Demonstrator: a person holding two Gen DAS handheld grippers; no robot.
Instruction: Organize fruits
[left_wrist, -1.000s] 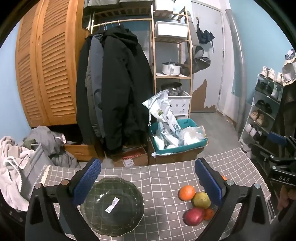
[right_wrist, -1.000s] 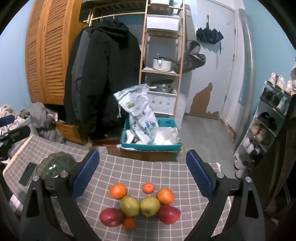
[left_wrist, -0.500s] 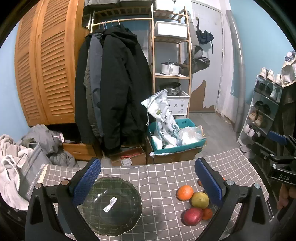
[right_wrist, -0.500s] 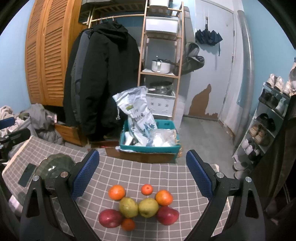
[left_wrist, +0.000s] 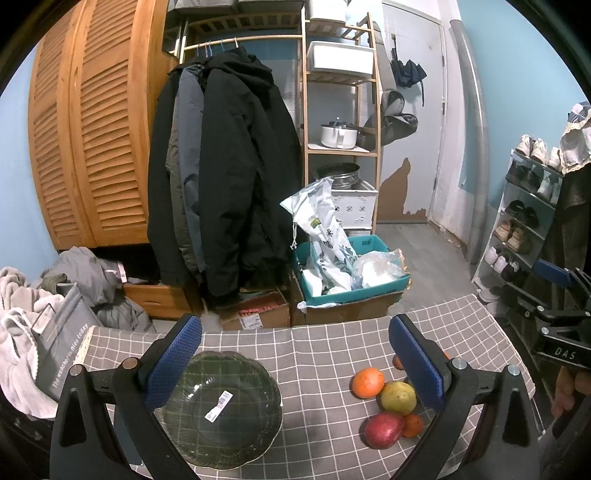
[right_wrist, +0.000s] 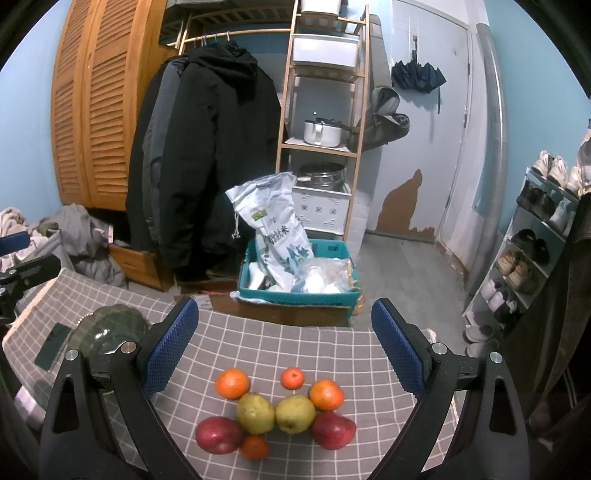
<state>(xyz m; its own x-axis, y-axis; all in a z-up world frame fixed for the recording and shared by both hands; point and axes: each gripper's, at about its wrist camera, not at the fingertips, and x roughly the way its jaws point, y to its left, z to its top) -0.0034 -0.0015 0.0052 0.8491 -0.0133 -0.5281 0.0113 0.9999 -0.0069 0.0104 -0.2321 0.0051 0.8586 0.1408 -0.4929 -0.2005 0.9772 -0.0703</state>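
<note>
Both tools, left tool (left_wrist: 293, 349) and right tool (right_wrist: 284, 334), gape wide, empty, above scalloped glass bowl (left_wrist: 221, 410) and checked cloth (right_wrist: 288, 347).

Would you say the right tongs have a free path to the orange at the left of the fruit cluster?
Probably yes. The right tongs hang open above the fruit, and the orange sits at the cluster's far left edge with bare cloth in front; only a yellow pear touches it from behind.

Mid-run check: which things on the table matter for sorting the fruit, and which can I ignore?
For the job: glass bowl; oranges; small tangerines; yellow pears; red apples; both open grippers, right gripper, left gripper.

Ignore: dark phone; teal crate; coats; shoe rack.
</note>
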